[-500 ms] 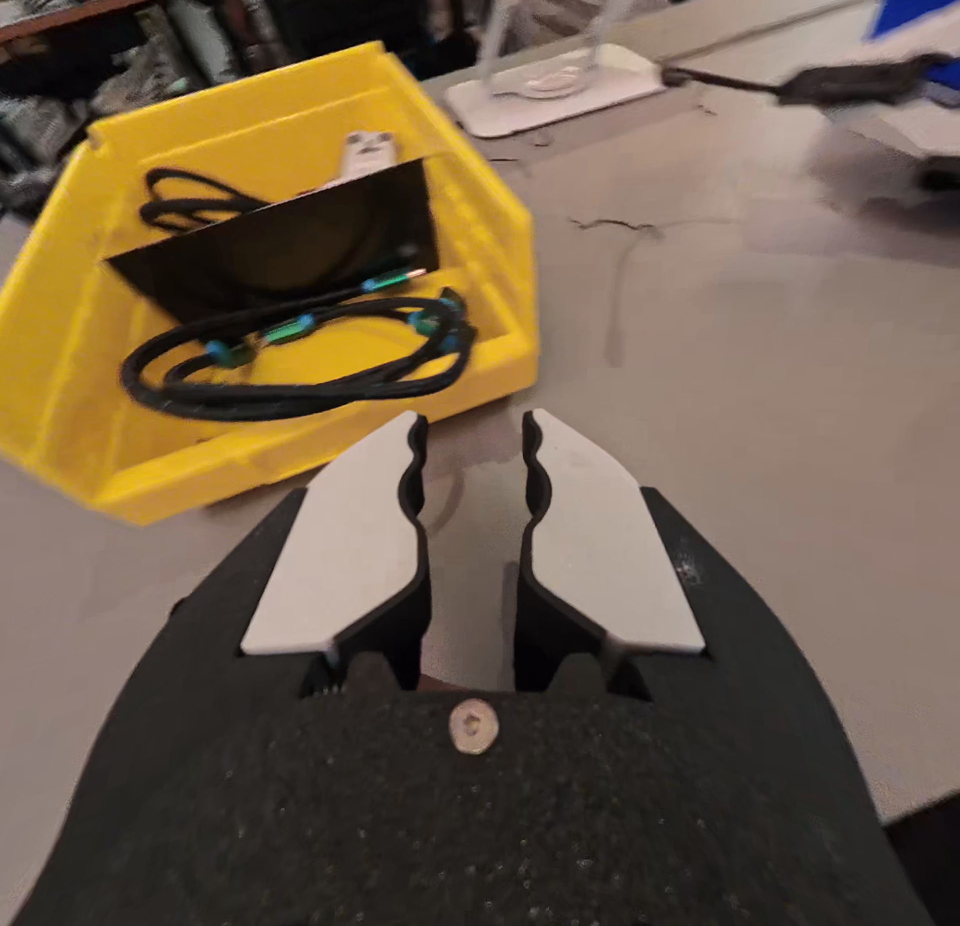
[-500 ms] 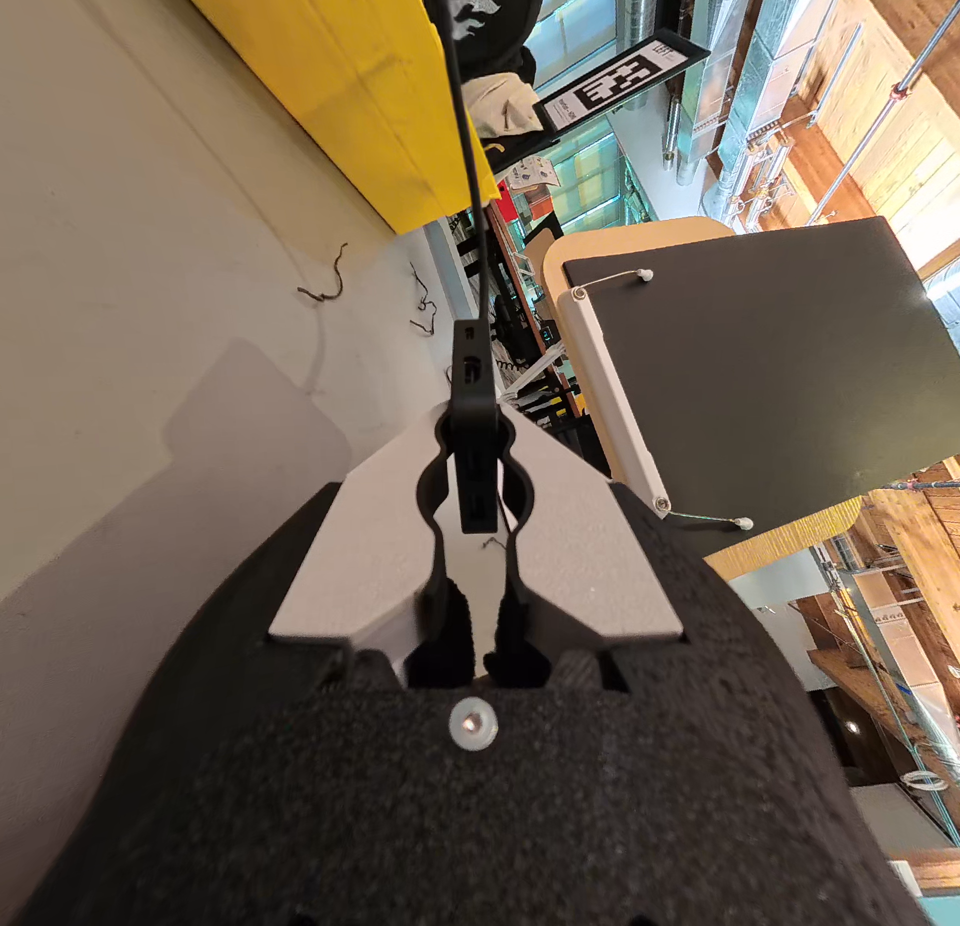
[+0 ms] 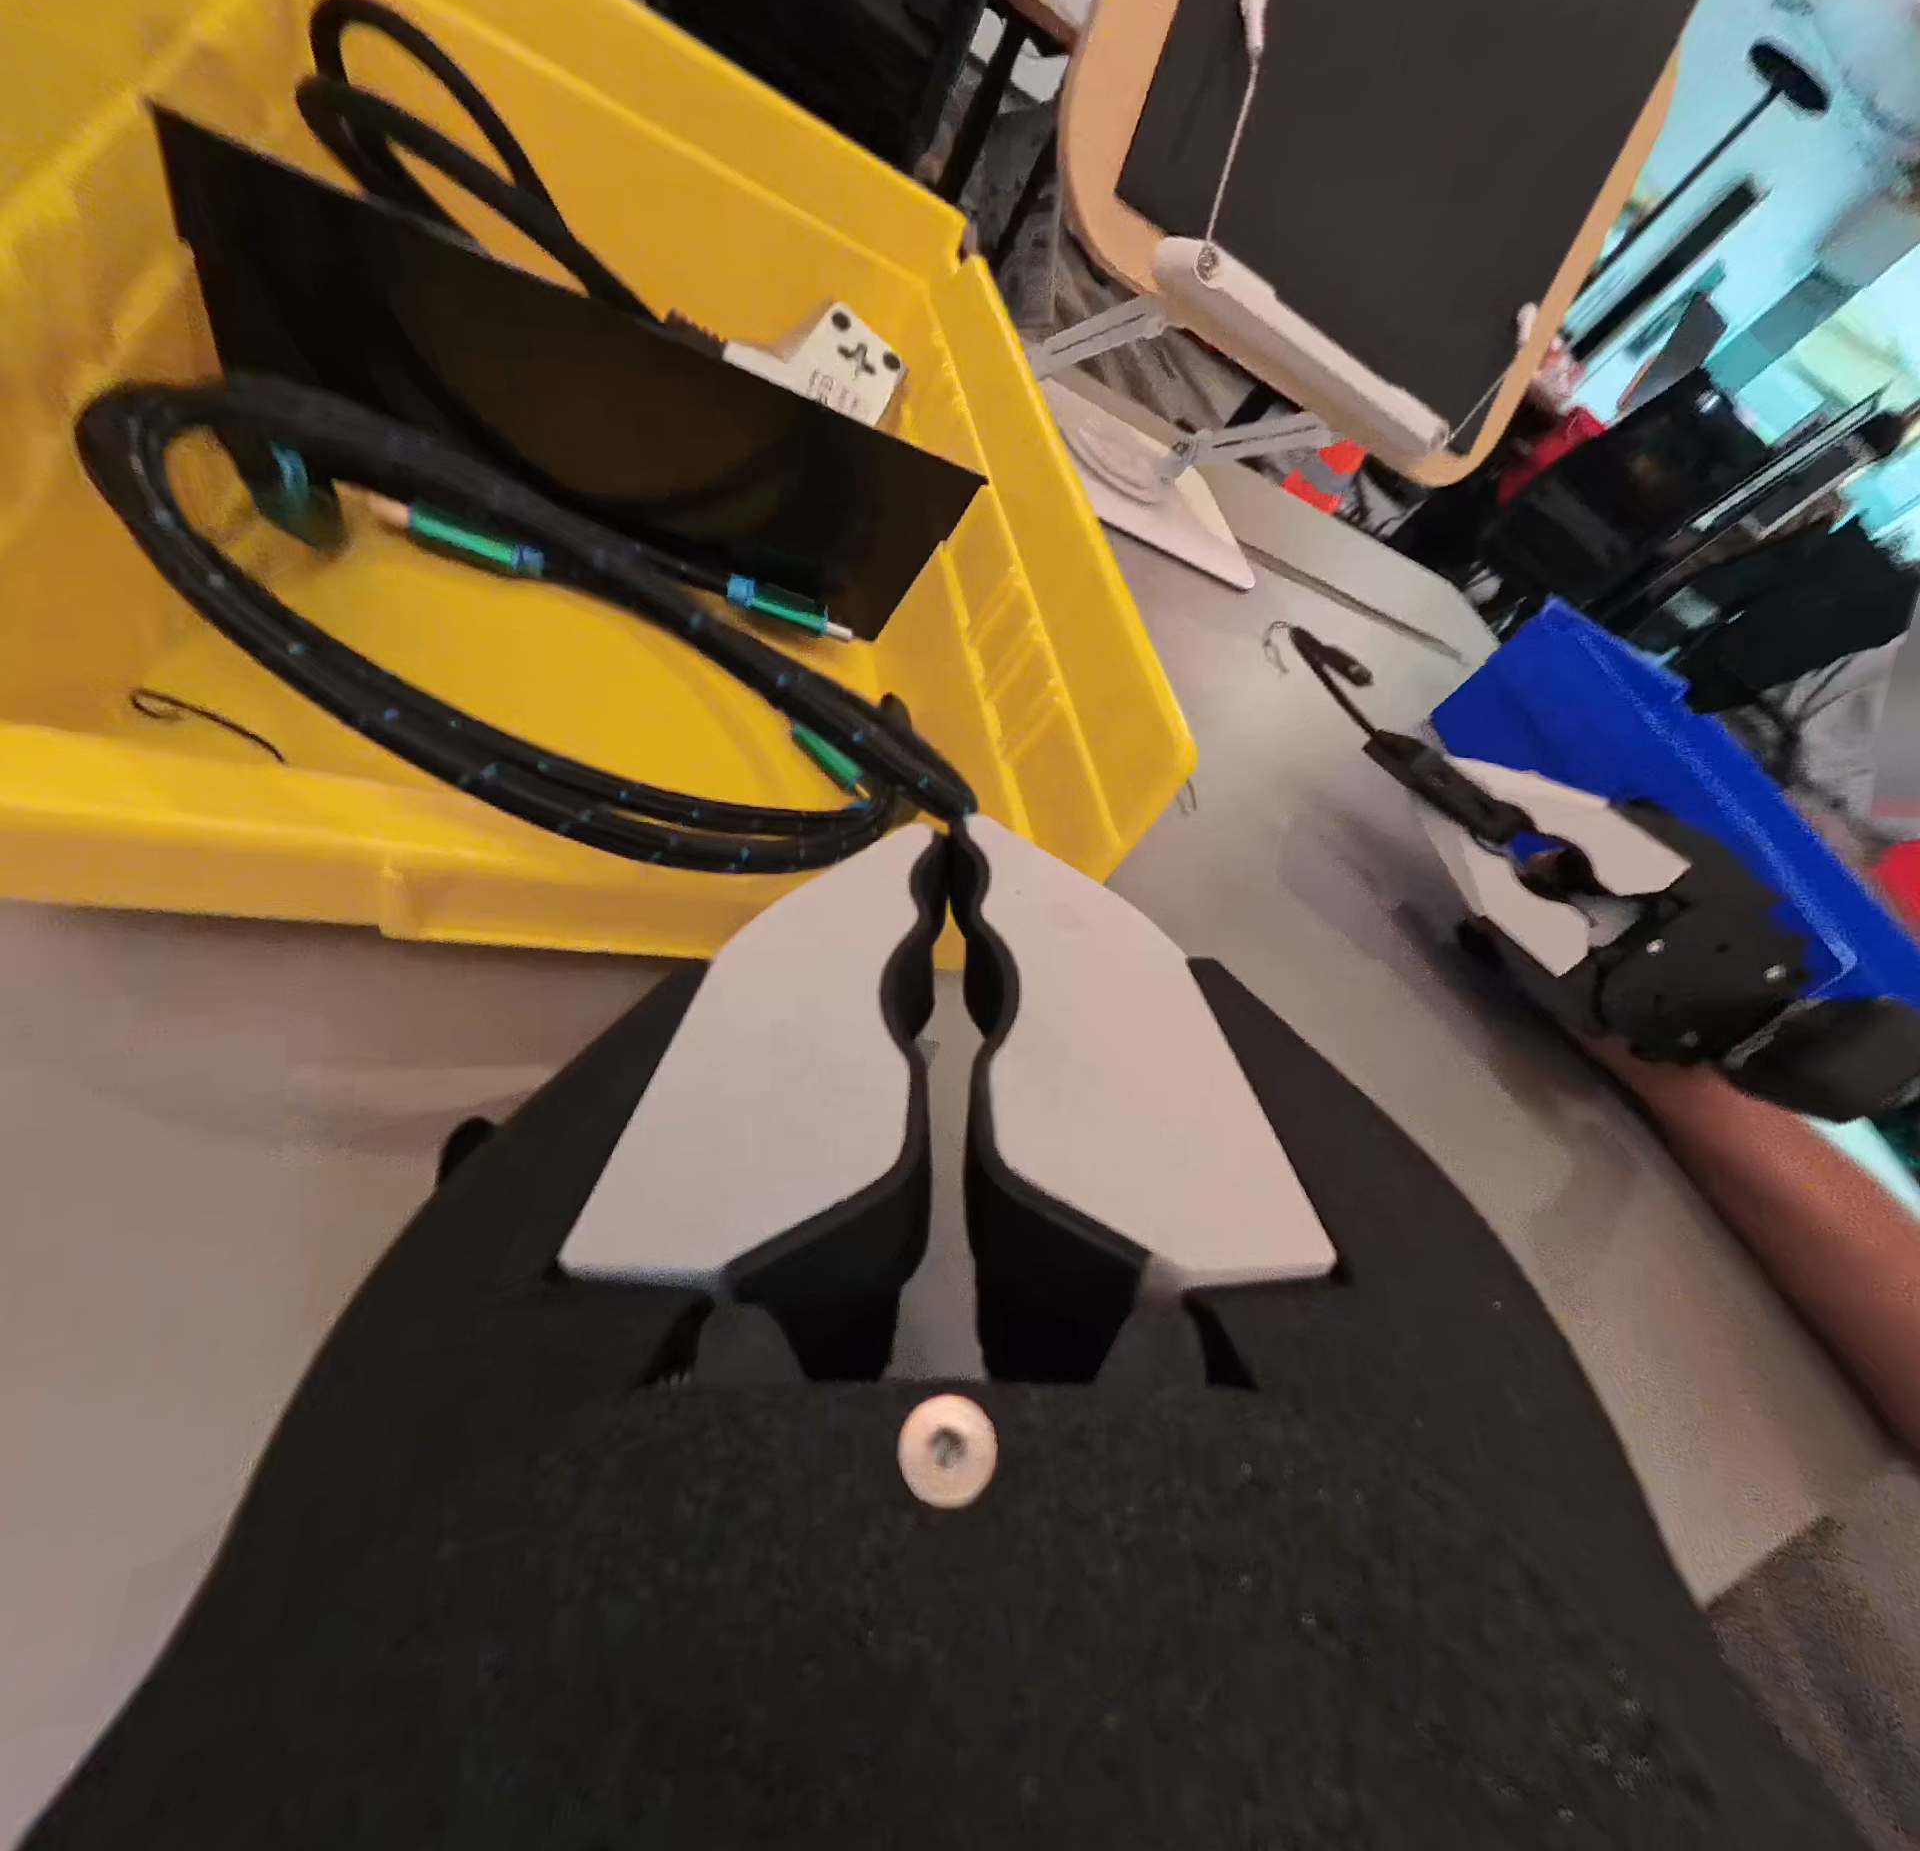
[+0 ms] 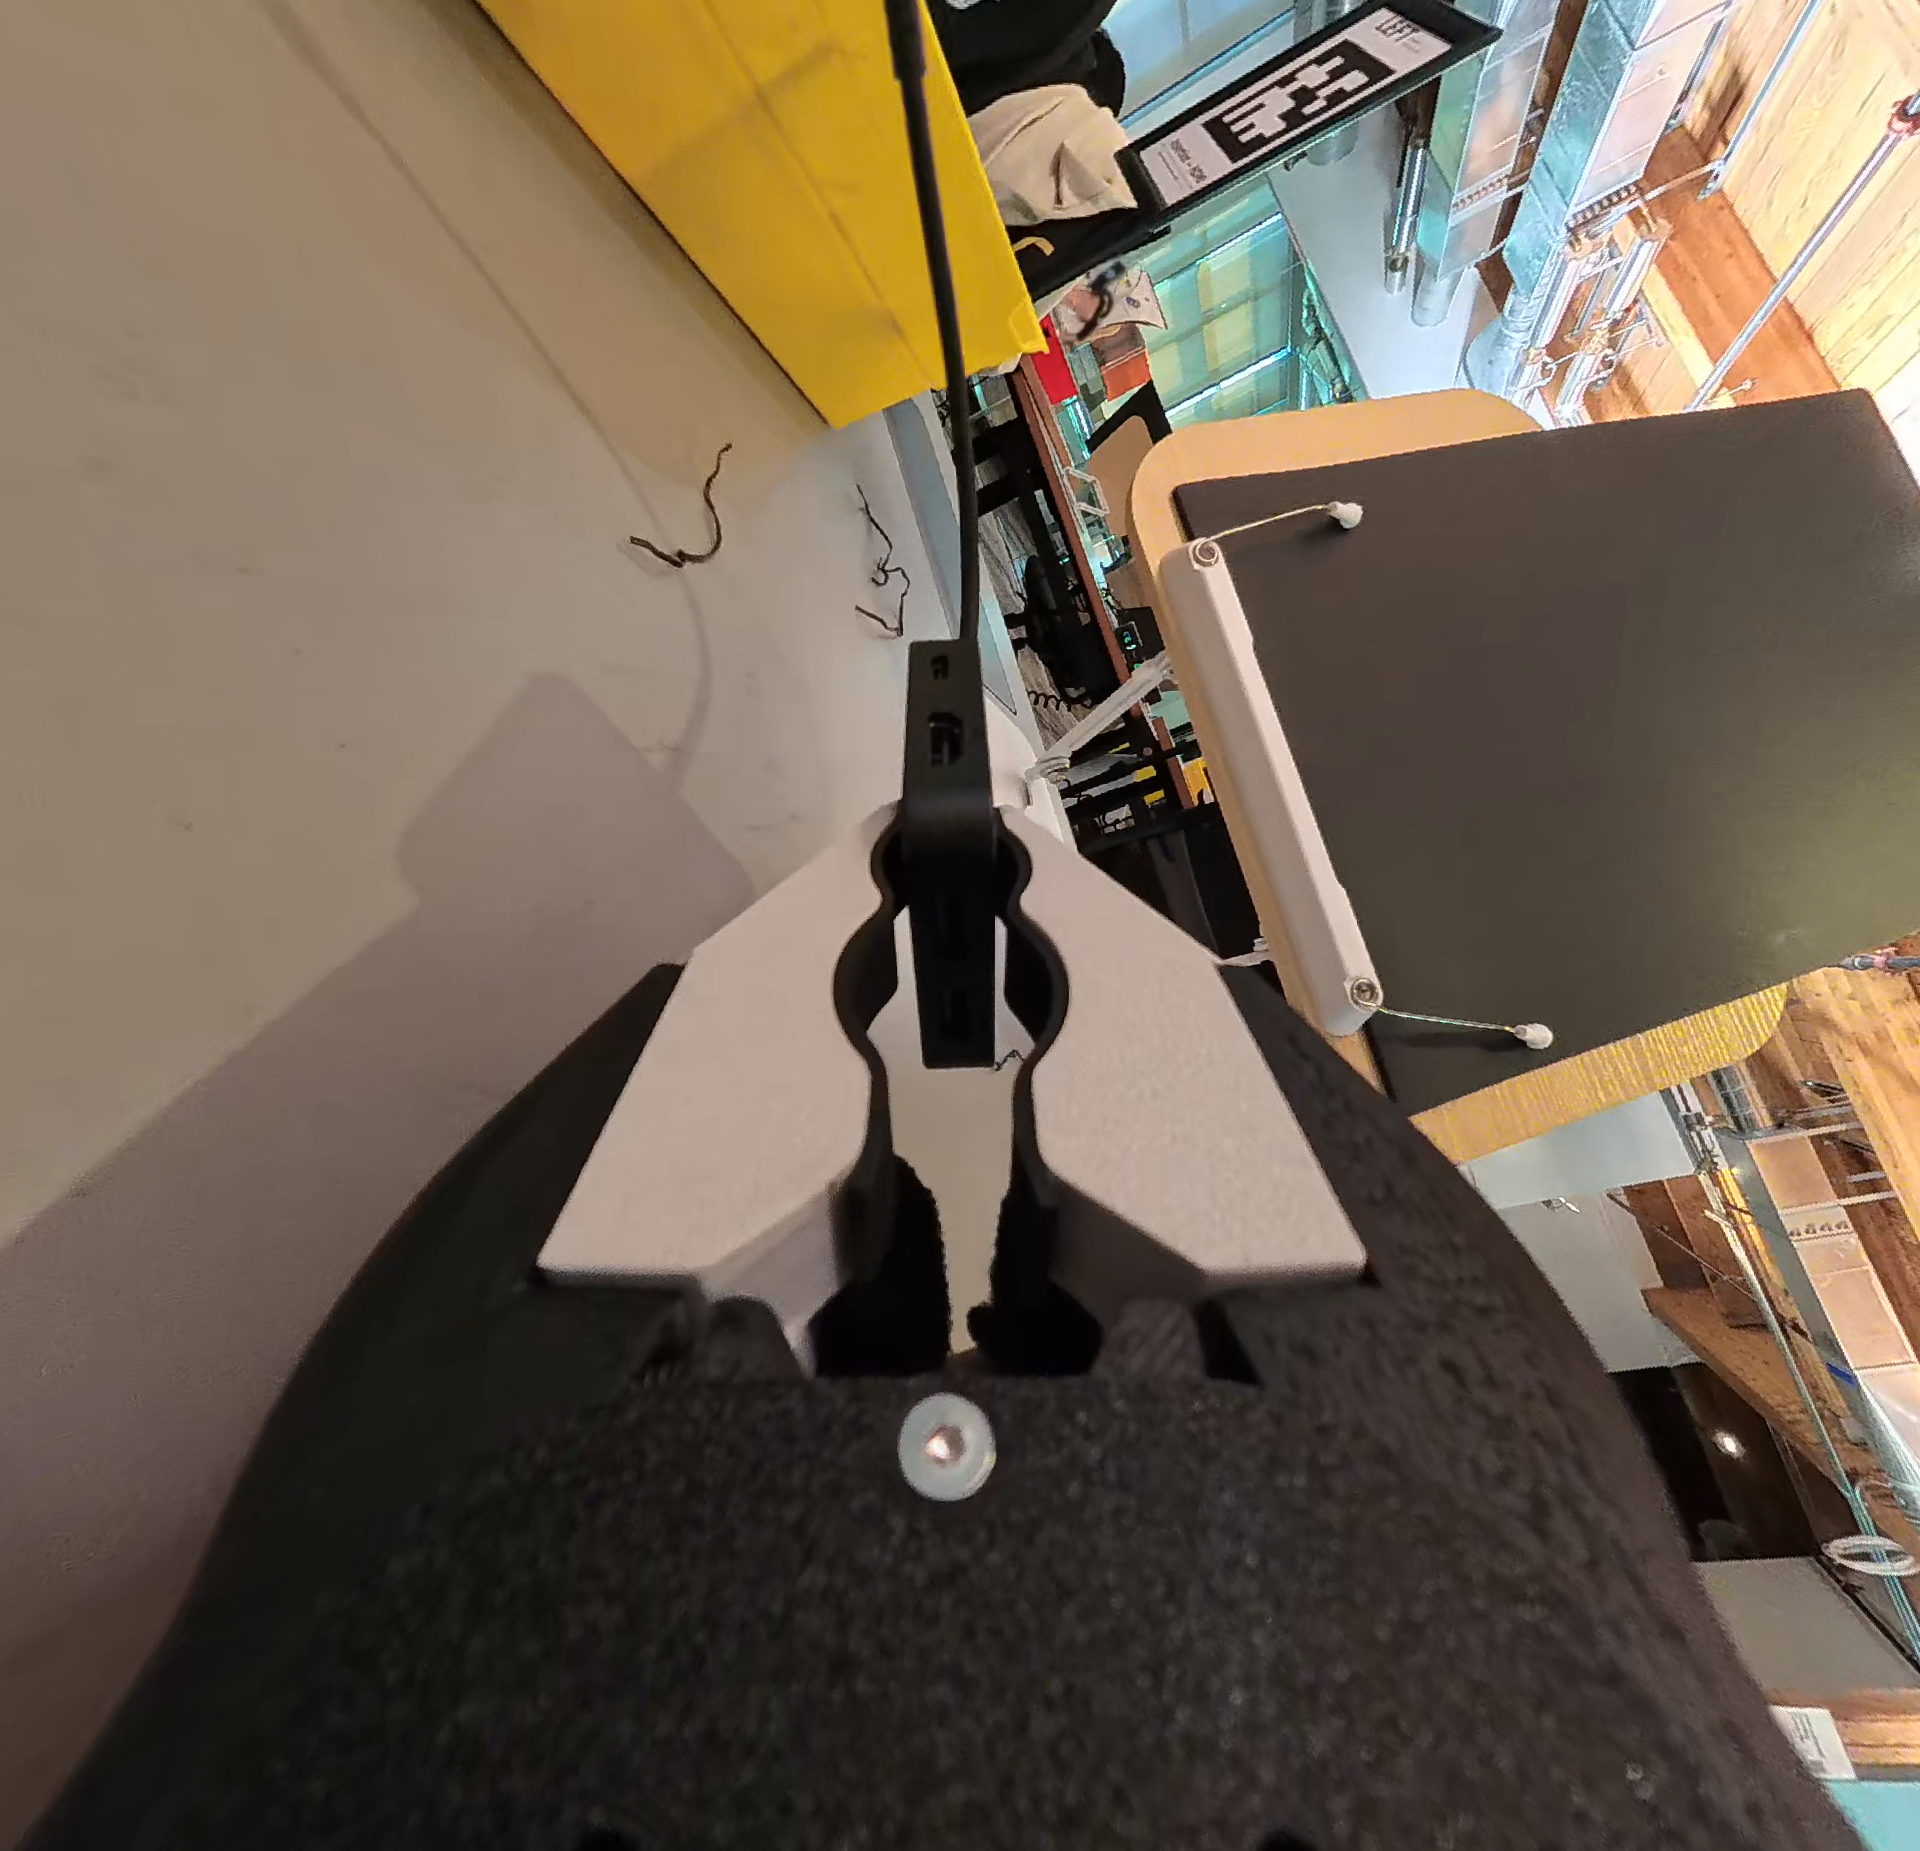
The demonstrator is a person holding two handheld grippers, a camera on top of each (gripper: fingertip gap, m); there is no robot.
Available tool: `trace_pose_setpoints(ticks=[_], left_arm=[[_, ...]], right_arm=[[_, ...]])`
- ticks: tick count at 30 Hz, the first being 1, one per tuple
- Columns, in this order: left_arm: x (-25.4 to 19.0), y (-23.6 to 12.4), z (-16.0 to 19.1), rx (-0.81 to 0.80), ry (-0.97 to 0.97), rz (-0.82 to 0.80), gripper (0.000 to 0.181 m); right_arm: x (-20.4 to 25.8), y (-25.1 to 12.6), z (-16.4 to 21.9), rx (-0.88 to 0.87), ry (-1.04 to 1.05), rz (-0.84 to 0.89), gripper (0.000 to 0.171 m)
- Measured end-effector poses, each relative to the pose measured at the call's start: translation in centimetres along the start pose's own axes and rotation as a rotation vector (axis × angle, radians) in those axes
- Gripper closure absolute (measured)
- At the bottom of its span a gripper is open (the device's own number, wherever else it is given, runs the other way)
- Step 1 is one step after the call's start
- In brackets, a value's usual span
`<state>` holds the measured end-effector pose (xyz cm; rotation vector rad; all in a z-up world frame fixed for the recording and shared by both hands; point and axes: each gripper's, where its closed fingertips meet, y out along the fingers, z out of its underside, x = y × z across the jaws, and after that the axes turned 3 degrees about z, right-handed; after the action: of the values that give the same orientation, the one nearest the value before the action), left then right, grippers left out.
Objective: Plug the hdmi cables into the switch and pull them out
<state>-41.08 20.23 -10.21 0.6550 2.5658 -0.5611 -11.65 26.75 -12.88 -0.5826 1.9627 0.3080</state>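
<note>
Nearest in the left wrist view: left gripper, pads drawn almost fully together with only a thin wavy slit between them. Pinches at its tips the near bend of a black braided cable with blue flecks. Hovers over the grey table, just at the front wall of the yellow bin.

Beyond the tips, inside the bin: the rest of the braided cable coiled in loose loops across the front compartment, with green and blue connectors lying among them. Behind, an upright black divider; past it a plain black cable looped in the rear compartment, and a white block against the right wall.

Off to the right, well apart from the bin: right gripper, blue-bodied, low over the table. Clamps the switch, a small black box sticking forward out of its tips.

In the right wrist view, tilted sideways: same grip seen close, fingers closed against the box's flat sides, its rear end reaching back between them. From the front end, a thin black lead running away past the bin's outer wall. On the tabletop, a few dark thread scraps.

Farthest: a dark panel with a wooden rim standing beyond the table
</note>
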Motion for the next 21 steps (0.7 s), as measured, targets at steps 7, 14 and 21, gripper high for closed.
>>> trace_pose_setpoints(ticks=[7, 14, 21], left_arm=[[-0.4, -0.3, 0.6, 0.007, 0.009, -0.047, 0.181], [0.7, 1.2, 1.4, 0.013, -0.146, -0.093, 0.133], [0.8, 1.0, 1.4, 0.011, -0.206, -0.049, 0.169]], right_arm=[[-0.4, -0.2, 0.3, 0.016, 0.03, 0.009, 0.158], [0.1, -0.2, 0.4, 0.019, 0.039, -0.022, 0.158], [0.3, 0.0, 0.6, 0.029, 0.032, -0.03, 0.158]])
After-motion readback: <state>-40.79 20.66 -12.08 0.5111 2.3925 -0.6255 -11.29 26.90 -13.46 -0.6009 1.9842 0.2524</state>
